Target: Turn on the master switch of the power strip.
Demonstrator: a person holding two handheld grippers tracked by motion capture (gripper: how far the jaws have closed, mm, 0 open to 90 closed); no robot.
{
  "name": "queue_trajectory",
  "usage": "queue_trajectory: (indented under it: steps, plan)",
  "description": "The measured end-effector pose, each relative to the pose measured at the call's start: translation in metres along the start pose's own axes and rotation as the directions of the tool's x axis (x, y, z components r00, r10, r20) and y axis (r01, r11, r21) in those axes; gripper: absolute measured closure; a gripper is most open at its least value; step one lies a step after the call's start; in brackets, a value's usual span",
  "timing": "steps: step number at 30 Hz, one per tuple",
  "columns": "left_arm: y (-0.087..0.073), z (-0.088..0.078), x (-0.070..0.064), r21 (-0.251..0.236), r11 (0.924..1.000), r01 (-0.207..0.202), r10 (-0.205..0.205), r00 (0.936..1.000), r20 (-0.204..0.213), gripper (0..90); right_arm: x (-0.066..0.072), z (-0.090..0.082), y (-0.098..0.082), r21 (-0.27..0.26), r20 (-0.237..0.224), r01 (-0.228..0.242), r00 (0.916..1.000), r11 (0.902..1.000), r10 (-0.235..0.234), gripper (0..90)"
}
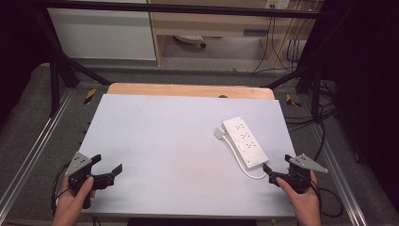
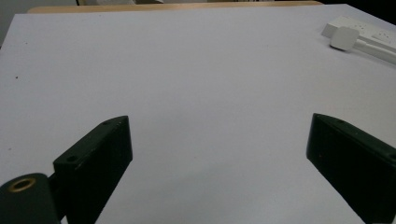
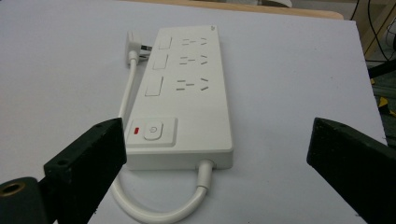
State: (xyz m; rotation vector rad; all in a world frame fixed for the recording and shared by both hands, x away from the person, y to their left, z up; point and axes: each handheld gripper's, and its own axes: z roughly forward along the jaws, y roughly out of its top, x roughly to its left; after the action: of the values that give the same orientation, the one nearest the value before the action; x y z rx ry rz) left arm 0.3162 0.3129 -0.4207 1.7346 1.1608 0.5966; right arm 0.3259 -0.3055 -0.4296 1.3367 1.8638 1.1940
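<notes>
From the high view, a white power strip lies flat on the pale table, over on the right side. Its long side runs on a slant, from the far end nearer the middle of the table down to the near end by the right edge. Its white cord comes out of the near end, loops round and runs back up along the strip's left side to a white plug lying just beside the far end. The right gripper sits near the strip's near end, jaws spread apart with nothing in them, pointing toward the strip. The left gripper is well apart from it, at the near left of the table, jaws wide too and holding nothing.

In the left gripper view, the two black jaws stand far apart over bare table. The plug and part of the power strip show far off at the top right.

In the right gripper view, the power strip stretches straight away from the jaws, long side pointing away. Its round button and a small red mark are at the near end, and the sockets follow toward the far end. The cord leaves the near end and curls left between the spread jaws. The plug lies at the far left corner
</notes>
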Motion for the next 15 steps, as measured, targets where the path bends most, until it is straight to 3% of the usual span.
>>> queue_trajectory:
  steps: [8, 15]
  plan:
    - [0.001, 0.002, -0.001, 0.004, 1.0000, -0.007, 0.007, 1.0000, -0.006, 6.7, 0.003, -0.007, 0.006, -0.008, 0.007, 0.015, 0.9999, 0.9999, -0.015, 4.5]
    - [0.000, -0.004, 0.002, -0.007, 0.9999, 0.010, -0.011, 0.9998, -0.018, 6.4, 0.008, -0.010, 0.014, -0.045, 0.028, -0.011, 0.9995, 0.9989, 0.012, 3.9]
